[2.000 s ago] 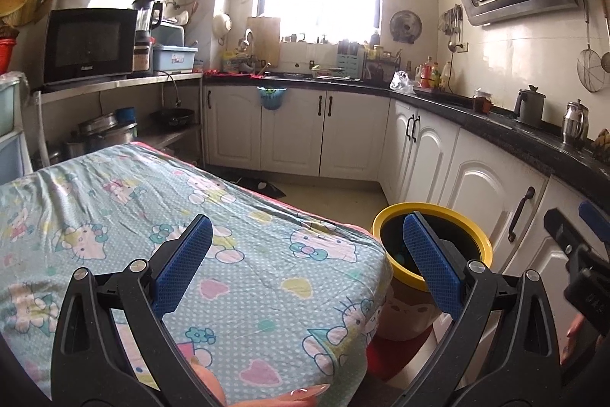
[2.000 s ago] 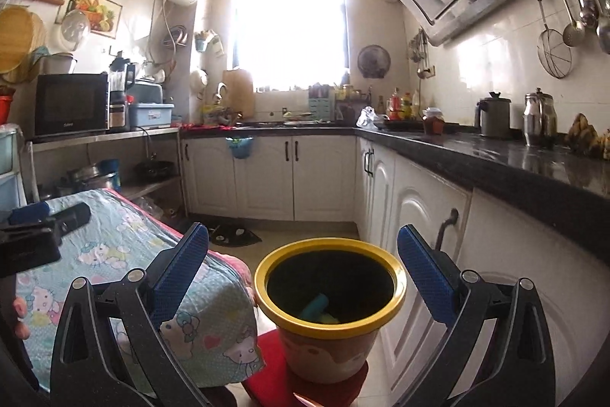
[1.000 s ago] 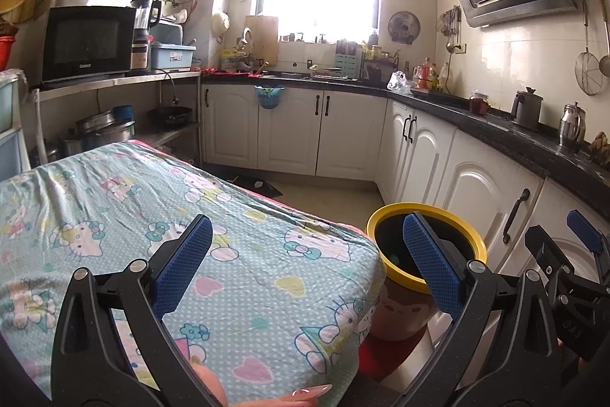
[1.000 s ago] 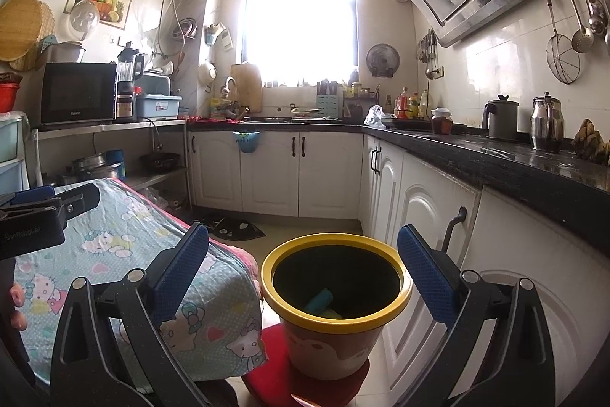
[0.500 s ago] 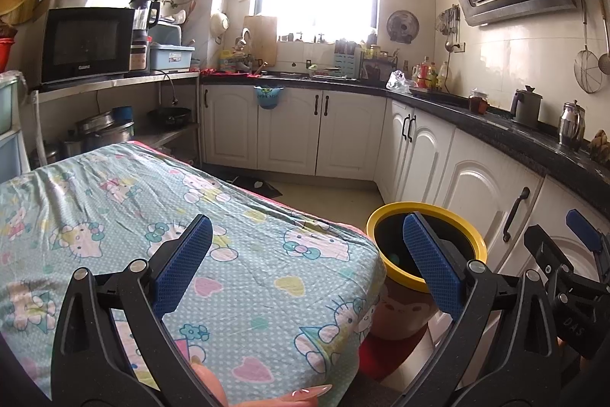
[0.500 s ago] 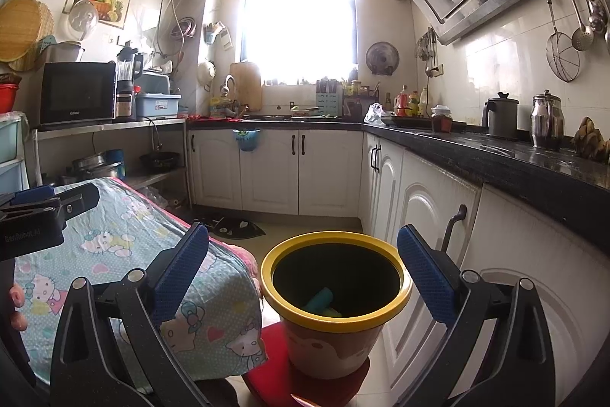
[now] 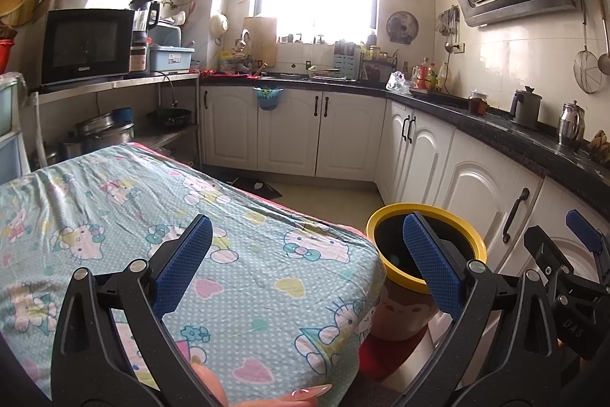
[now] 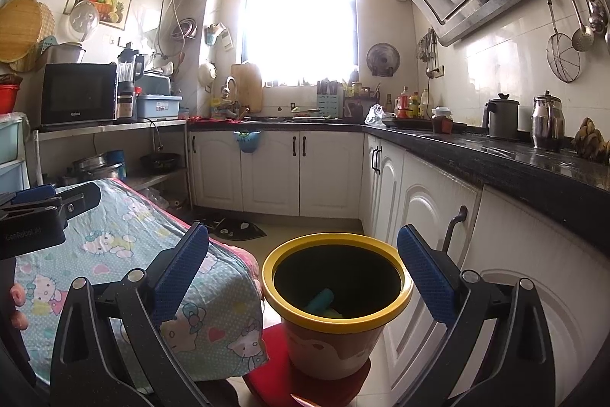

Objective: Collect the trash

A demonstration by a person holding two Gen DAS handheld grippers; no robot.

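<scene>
- The yellow-rimmed trash bin stands on a red mat, between the table and the white cabinets; teal trash lies inside.
- The right gripper is above it, jaws apart, empty.
- The left gripper is over the cartoon tablecloth, jaws apart, empty.

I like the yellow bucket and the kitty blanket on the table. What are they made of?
The bin looks like smooth plastic: its yellow rim is evenly moulded with a dull sheen. The table cover looks like thin cotton-like fabric: it wrinkles, drapes softly over the edge and looks matte with printed cats.
</scene>
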